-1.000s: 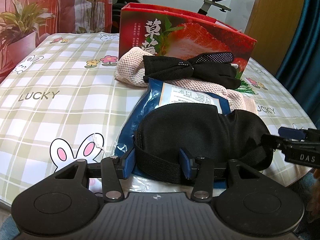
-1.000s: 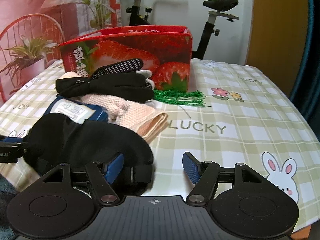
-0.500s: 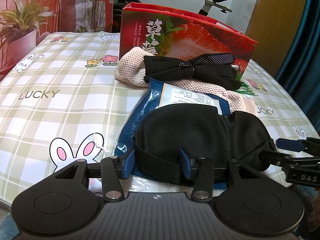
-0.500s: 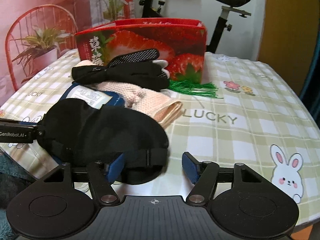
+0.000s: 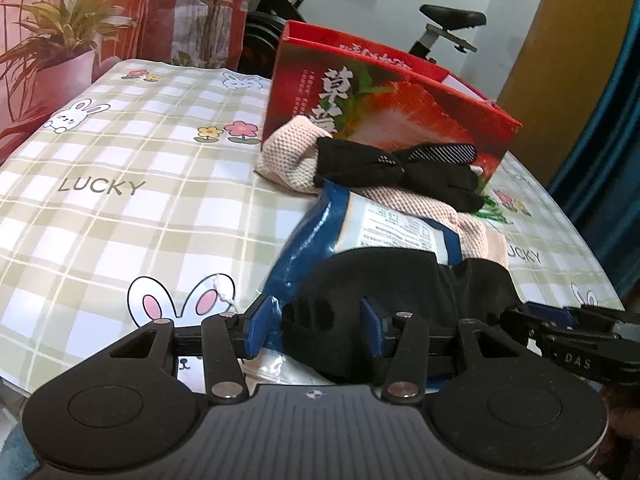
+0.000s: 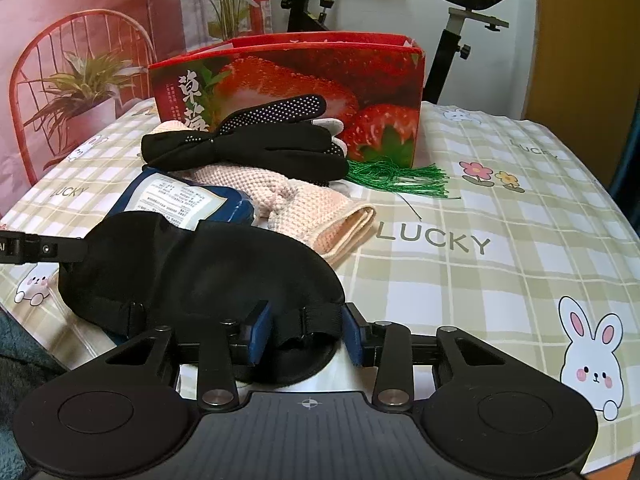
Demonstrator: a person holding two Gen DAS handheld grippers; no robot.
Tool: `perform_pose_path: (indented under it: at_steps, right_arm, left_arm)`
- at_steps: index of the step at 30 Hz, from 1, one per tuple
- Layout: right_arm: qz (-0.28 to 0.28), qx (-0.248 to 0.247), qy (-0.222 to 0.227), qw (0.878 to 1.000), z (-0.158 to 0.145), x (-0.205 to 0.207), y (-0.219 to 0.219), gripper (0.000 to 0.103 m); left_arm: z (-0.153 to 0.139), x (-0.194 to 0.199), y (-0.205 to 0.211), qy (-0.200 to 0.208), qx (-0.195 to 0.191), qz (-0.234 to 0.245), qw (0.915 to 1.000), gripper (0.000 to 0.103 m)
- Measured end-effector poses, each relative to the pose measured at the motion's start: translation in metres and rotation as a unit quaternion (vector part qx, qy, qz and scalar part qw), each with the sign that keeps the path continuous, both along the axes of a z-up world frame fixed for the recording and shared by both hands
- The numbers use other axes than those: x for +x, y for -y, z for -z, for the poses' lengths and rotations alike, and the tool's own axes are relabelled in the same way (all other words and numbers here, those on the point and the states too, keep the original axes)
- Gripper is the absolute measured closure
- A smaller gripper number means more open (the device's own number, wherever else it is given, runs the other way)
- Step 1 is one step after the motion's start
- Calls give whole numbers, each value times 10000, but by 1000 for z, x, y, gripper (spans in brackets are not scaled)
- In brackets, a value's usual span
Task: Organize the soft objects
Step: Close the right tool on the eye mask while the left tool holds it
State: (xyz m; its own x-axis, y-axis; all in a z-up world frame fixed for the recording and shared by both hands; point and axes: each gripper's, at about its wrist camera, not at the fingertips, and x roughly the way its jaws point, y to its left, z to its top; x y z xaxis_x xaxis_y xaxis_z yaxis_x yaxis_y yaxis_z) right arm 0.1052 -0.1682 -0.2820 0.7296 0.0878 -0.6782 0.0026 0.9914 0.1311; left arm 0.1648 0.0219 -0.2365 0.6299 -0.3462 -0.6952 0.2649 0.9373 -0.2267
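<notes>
It was a home, a lived-in room rather than any workplace. The table (image 6: 500,264) wore a checked cloth printed with rabbits, flowers and "LUCKY". At twelve o'clock behind it stood an exercise bike (image 6: 452,20) against a white wall. A red wire chair (image 6: 80,80) and a potted plant (image 6: 80,92) sat at ten o'clock. A wooden door (image 5: 560,60) and a teal curtain (image 5: 616,120) showed at two o'clock.

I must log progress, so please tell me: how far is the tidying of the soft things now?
Done: nothing visibly sorted yet. In hand: the right gripper pinches the eye mask by its strap; the left gripper straddles its other end. Left: gloves, pink towel and blue packet lie piled beside the strawberry box.
</notes>
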Motion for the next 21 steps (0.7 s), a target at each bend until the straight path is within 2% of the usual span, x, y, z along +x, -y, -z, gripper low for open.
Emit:
perform_pose_path:
  at_steps: [10, 13, 14, 16, 18, 19, 21]
  right_arm:
    - [39, 72, 10, 10000, 1, -2, 1, 67]
    - [44, 74, 9, 10000, 1, -2, 1, 67]
    - [49, 81, 16, 10000, 1, -3, 1, 67]
    - [103, 149, 29, 9998, 1, -3, 3, 66]
    - [161, 210, 45, 9996, 1, -5, 5, 63]
    - [196, 234, 61, 9995, 0, -5, 6, 61]
    - [250, 282, 76, 9993, -1, -6, 9, 60]
  left_arm:
    - [12, -2, 6, -238, 182, 183, 9994, 48]
    - [13, -3, 9, -199, 297, 213, 9991, 50]
    - [13, -3, 9, -202, 314, 226, 9990, 52]
    - [12, -3, 9, -193, 296, 216, 9991, 73]
    - [11, -3, 7, -146, 329, 148, 9992, 83]
    - [10, -3, 5, -115, 286, 129, 9994, 88]
    - [9, -3, 5, -75, 299, 104, 9995, 89]
